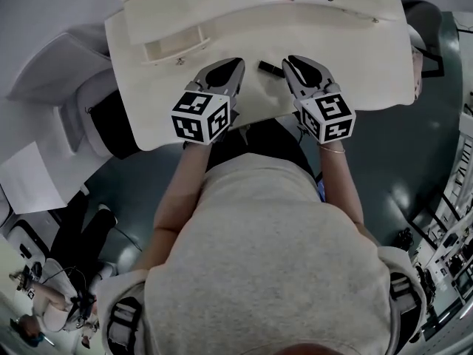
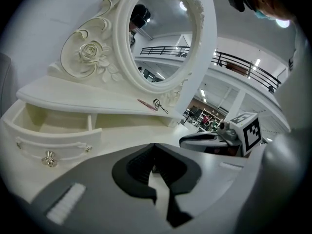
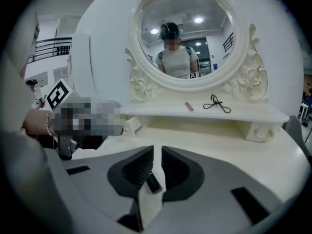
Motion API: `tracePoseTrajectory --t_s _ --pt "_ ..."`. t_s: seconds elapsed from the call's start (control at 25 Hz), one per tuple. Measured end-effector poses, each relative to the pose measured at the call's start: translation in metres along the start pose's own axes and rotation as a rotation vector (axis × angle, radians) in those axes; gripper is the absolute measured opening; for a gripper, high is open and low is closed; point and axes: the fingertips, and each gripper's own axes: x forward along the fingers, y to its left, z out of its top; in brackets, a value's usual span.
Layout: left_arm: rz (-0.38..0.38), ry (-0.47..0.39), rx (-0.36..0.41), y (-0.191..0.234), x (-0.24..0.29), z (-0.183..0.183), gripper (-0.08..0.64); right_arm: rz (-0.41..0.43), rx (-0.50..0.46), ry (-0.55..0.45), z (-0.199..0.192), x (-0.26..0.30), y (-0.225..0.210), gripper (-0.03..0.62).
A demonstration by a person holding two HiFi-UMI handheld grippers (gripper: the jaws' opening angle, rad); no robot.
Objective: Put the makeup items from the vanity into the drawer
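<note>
The white desk [image 1: 369, 65] stood on a dark floor [image 1: 421, 161] with one drawer [image 2: 53, 130] open. One black tube [image 1: 270, 68] lay on the desk between the left gripper [image 1: 235, 63] and the right gripper [image 1: 292, 59], both pressed together and empty. One pink stick [image 3: 188, 106] and one curler [image 3: 217, 104] lay on the shelf [image 3: 258, 114].

We see a cream-white vanity [image 1: 355, 58] — its drawer [image 2: 63, 143] the same, with a silvery knob [image 2: 48, 159]. Toward 12 o'clock lie a pink stick [image 3: 188, 106] and a black curler [image 3: 217, 104]. The tube [image 1: 269, 68] is black. Left gripper [image 1: 235, 63] and right gripper [image 1: 290, 59] are grey, with black-and-white square markers.
</note>
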Motion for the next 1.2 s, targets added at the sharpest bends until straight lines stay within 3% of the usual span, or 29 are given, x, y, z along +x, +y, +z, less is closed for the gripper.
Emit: tracePoseTrajectory --t_s 0.52,1.2 --pt "-0.008 0.103 -0.036 0.007 0.014 -0.036 0.009 0.032 0.054 0.130 -0.051 0.007 0.003 0.129" --pt "-0.007 0.146 -0.067 0.012 0.012 -0.055 0.009 0.046 -0.058 0.240 -0.078 0.029 0.017 0.124"
